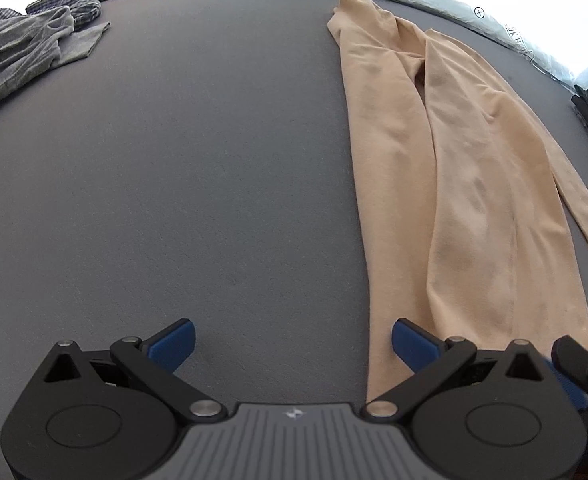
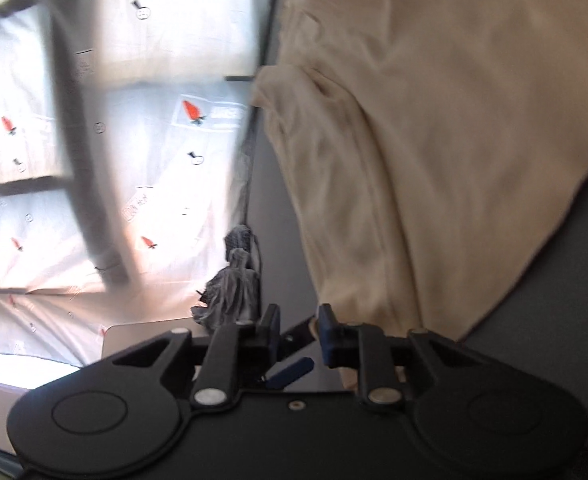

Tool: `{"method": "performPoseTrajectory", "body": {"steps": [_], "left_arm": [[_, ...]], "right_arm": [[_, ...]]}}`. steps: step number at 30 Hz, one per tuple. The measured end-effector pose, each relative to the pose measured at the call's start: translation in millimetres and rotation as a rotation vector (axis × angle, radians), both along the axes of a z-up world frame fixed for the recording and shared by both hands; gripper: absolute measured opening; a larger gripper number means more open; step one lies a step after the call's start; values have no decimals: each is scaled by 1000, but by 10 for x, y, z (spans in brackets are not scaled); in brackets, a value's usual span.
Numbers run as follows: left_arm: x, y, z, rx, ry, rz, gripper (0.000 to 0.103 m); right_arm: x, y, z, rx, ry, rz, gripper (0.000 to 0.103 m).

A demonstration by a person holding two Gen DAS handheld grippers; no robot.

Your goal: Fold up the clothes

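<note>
On my left wrist view the left gripper (image 1: 292,342) hangs with fingers spread wide over the grey table (image 1: 198,184) — the beige garment (image 1: 453,184) lies long from one to five o'clock, grey clothes (image 1: 26,52) at ten. On my right view, blurred and rolled, the right gripper (image 2: 298,330) shows a narrow gap pinching nothing — beige garment at two o'clock

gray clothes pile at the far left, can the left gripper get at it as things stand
Probably yes. The left gripper is open over bare gray table, and nothing lies between it and the gray clothes pile; the tan garment lies off to the other side.
</note>
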State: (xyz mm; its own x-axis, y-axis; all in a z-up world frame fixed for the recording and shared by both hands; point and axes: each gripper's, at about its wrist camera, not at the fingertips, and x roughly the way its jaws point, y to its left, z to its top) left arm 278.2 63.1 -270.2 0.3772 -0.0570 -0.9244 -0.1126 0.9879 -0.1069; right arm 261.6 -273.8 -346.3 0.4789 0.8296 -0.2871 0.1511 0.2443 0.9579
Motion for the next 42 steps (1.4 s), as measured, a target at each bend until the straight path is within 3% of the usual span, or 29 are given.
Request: {"method": "performPoseTrajectory", "body": {"steps": [4, 10, 15, 30, 42], "left_arm": [[41, -5, -1, 3, 2, -2, 103], [75, -55, 8, 19, 1, -14, 103], [105, -131, -5, 31, 4, -27, 103], [282, -465, 61, 85, -10, -69, 103], [596, -728, 282, 175, -98, -32, 103]], "right_arm": [[67, 37, -16, -117, 19, 35, 13], [55, 217, -137, -213, 61, 117, 13], [112, 261, -226, -195, 129, 118, 9], [188, 175, -220, -170, 175, 159, 10], [338, -374, -111, -148, 145, 86, 10]]}}
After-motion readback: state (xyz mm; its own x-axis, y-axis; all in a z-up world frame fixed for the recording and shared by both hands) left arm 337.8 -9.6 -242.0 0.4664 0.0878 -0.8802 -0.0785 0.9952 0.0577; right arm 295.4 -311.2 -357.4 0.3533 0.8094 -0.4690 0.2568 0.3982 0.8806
